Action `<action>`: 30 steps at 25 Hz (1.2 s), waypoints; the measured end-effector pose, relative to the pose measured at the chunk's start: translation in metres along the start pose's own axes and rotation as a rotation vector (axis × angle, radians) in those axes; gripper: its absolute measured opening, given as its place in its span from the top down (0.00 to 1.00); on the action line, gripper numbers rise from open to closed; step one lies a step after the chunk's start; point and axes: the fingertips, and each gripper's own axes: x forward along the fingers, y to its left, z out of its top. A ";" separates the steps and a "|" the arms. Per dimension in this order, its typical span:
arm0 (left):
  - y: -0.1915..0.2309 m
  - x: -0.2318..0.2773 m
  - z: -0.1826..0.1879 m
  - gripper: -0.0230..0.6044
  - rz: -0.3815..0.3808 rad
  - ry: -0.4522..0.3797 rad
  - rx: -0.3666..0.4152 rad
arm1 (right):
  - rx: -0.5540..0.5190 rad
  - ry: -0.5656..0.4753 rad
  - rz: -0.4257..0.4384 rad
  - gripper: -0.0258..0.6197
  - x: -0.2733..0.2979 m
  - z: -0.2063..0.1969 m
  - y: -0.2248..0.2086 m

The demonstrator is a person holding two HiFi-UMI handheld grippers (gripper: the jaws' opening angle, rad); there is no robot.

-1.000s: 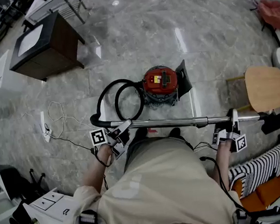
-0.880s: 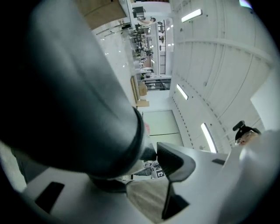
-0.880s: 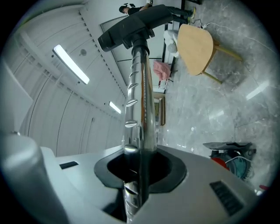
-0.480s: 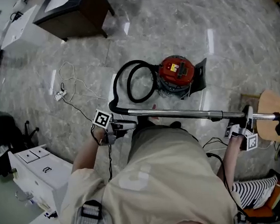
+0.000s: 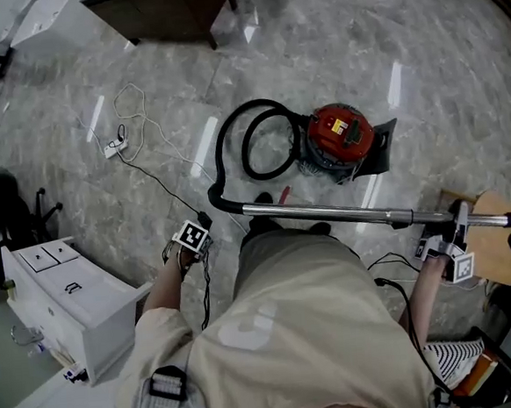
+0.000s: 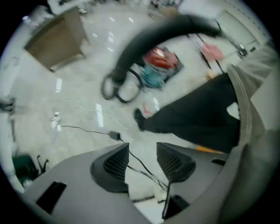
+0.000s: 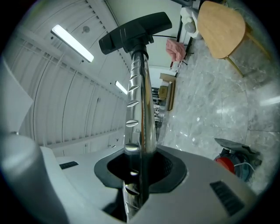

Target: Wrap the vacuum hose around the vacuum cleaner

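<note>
The red vacuum cleaner (image 5: 343, 139) stands on the marble floor, with its black hose (image 5: 232, 134) looped at its left. The hose runs into a metal wand (image 5: 326, 211) that hangs level in front of me. My right gripper (image 5: 451, 229) is shut on the wand's far right part. In the right gripper view the wand (image 7: 141, 100) rises from between the jaws of the right gripper (image 7: 140, 168) to the black floor nozzle (image 7: 135, 27). My left gripper (image 5: 197, 238) hangs apart from the wand's bent end, pointing down. In its own view the left gripper (image 6: 142, 159) is open over the floor.
A thin cable (image 5: 148, 176) and a power strip (image 5: 115, 148) lie on the floor at the left. A white drawer unit (image 5: 69, 301) stands at the lower left, a dark cabinet (image 5: 169, 3) at the top. A wooden chair (image 5: 499, 254) is by my right hand.
My left gripper let go of the wand's bent end and dropped down to the left. The right gripper kept its hold and shifted right with the wand.
</note>
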 end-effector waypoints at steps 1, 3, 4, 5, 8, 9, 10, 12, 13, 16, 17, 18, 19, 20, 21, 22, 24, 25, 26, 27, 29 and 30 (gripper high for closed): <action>0.034 -0.018 0.014 0.64 0.144 -0.150 -0.092 | -0.008 0.010 -0.003 0.82 0.002 -0.006 0.002; 0.095 -0.067 0.046 0.64 0.433 -0.420 -0.209 | -0.028 0.024 -0.013 0.82 0.005 -0.015 0.005; 0.113 -0.092 0.067 0.64 0.546 -0.514 -0.185 | -0.043 0.026 -0.018 0.82 0.006 -0.015 0.006; 0.122 -0.115 0.091 0.64 0.623 -0.583 -0.103 | -0.060 0.026 -0.021 0.82 0.007 -0.016 0.010; 0.104 -0.169 0.167 0.64 0.626 -0.744 0.231 | -0.111 0.033 -0.015 0.82 0.012 -0.027 0.029; 0.086 -0.180 0.190 0.64 0.540 -0.792 0.316 | -0.124 0.036 -0.010 0.82 0.012 -0.034 0.037; 0.063 -0.188 0.210 0.64 0.420 -0.833 0.386 | -0.135 0.040 -0.005 0.82 0.013 -0.041 0.044; 0.003 -0.196 0.238 0.64 0.145 -0.882 0.519 | -0.151 0.054 0.011 0.82 0.016 -0.055 0.057; -0.030 -0.196 0.245 0.64 0.023 -0.880 0.599 | -0.156 0.064 0.023 0.82 0.018 -0.062 0.064; -0.117 -0.180 0.249 0.64 -0.236 -0.772 0.875 | -0.179 0.099 0.070 0.82 0.025 -0.073 0.083; -0.141 -0.172 0.248 0.63 -0.305 -0.724 0.945 | -0.188 0.111 0.085 0.82 0.028 -0.074 0.087; -0.161 -0.165 0.247 0.60 -0.373 -0.674 0.994 | -0.197 0.124 0.095 0.82 0.032 -0.075 0.089; -0.179 -0.160 0.246 0.60 -0.445 -0.625 1.020 | -0.204 0.135 0.102 0.82 0.035 -0.075 0.091; -0.196 -0.157 0.245 0.60 -0.522 -0.581 1.024 | -0.210 0.145 0.109 0.82 0.037 -0.074 0.092; -0.212 -0.157 0.245 0.60 -0.599 -0.547 1.012 | -0.214 0.151 0.116 0.82 0.038 -0.071 0.092; -0.227 -0.158 0.247 0.60 -0.660 -0.523 0.995 | -0.216 0.154 0.124 0.82 0.038 -0.066 0.092; -0.251 -0.158 0.254 0.60 -0.696 -0.496 0.994 | -0.212 0.152 0.138 0.82 0.038 -0.052 0.090; -0.261 -0.156 0.257 0.60 -0.679 -0.484 1.012 | -0.206 0.151 0.144 0.82 0.037 -0.043 0.087; -0.270 -0.153 0.259 0.60 -0.654 -0.469 1.037 | -0.201 0.150 0.150 0.82 0.035 -0.033 0.082; -0.281 -0.149 0.261 0.60 -0.626 -0.449 1.068 | -0.195 0.153 0.159 0.82 0.033 -0.023 0.076; -0.302 -0.142 0.265 0.60 -0.566 -0.401 1.127 | -0.178 0.166 0.185 0.82 0.033 -0.004 0.064; -0.314 -0.139 0.267 0.60 -0.542 -0.375 1.143 | -0.163 0.177 0.204 0.82 0.034 0.005 0.058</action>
